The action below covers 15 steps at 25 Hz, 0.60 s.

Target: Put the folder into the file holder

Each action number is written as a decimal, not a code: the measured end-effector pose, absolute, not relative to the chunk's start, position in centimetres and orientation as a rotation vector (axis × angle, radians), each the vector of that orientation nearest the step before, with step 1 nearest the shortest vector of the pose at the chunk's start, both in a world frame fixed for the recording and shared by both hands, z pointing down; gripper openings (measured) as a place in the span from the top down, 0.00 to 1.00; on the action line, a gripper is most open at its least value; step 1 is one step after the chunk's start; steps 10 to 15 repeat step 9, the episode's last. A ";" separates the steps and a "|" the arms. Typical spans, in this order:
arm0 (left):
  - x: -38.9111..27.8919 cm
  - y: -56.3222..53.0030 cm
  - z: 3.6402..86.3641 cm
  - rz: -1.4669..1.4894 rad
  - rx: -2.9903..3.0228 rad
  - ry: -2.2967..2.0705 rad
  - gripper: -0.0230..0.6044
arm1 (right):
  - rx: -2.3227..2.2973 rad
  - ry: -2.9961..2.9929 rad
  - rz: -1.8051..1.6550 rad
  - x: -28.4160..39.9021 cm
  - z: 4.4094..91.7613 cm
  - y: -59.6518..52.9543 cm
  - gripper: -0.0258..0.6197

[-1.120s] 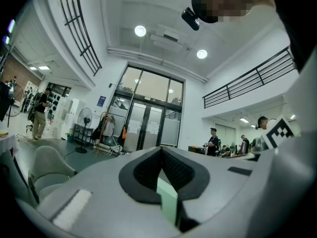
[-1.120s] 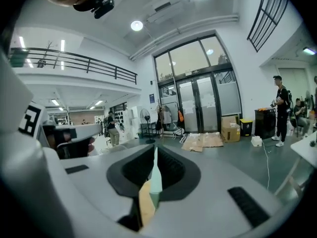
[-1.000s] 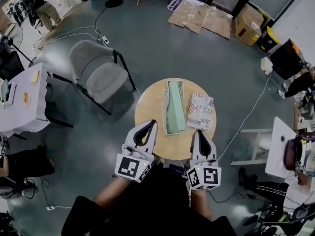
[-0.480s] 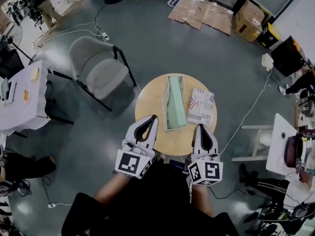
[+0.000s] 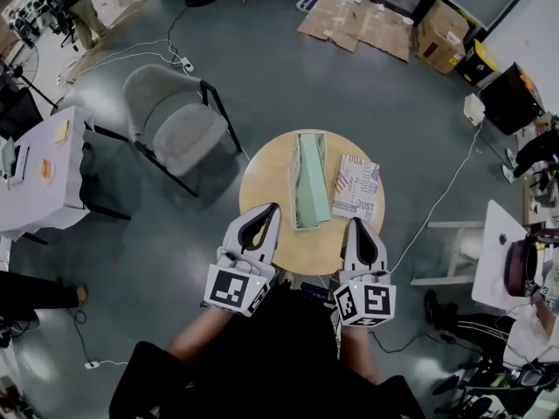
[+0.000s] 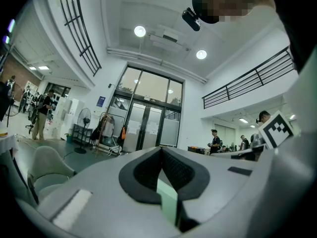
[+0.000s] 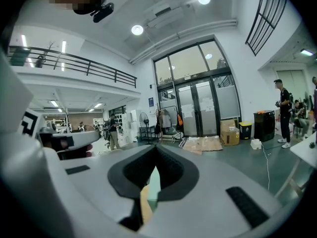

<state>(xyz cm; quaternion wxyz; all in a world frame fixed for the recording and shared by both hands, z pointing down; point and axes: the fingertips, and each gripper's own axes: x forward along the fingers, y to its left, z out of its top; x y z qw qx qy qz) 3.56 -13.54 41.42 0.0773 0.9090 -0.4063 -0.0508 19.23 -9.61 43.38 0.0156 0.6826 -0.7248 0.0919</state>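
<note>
On the round wooden table (image 5: 262,177) a pale green file holder (image 5: 310,182) lies near the middle, its long side pointing away from me. The folder (image 5: 356,188), white with red and blue print, lies flat just right of it. My left gripper (image 5: 274,208) hovers over the table's near left edge, jaws closed tip to tip and empty. My right gripper (image 5: 361,222) is at the near right edge, just short of the folder, also shut and empty. In the left gripper view, green shows through the gap below the joined tips of the left gripper (image 6: 161,150). The right gripper (image 7: 156,148) looks the same in its own view.
A grey chair (image 5: 170,129) stands left of the table. A white table (image 5: 35,177) is at the far left and another (image 5: 493,264) at the right. A white cable (image 5: 441,203) crosses the floor on the right. Flattened cardboard (image 5: 358,26) lies at the back.
The head view has shifted slightly, so the table sits a little higher in frame. Both grippers stay at the near edge with their jaws closed.
</note>
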 end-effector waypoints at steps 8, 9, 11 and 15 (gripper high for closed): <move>3.8 -13.3 41.4 -0.152 2.724 -1.220 0.96 | 2.117 -2.257 0.285 19.4 43.5 -9.5 0.97; 3.8 -13.2 41.5 -0.152 2.724 -1.221 0.96 | 2.117 -2.258 0.285 19.4 43.6 -9.4 0.97; 3.8 -13.2 41.5 -0.152 2.724 -1.221 0.96 | 2.117 -2.258 0.285 19.4 43.6 -9.4 0.97; 3.8 -13.2 41.5 -0.152 2.724 -1.221 0.96 | 2.117 -2.258 0.285 19.4 43.6 -9.4 0.97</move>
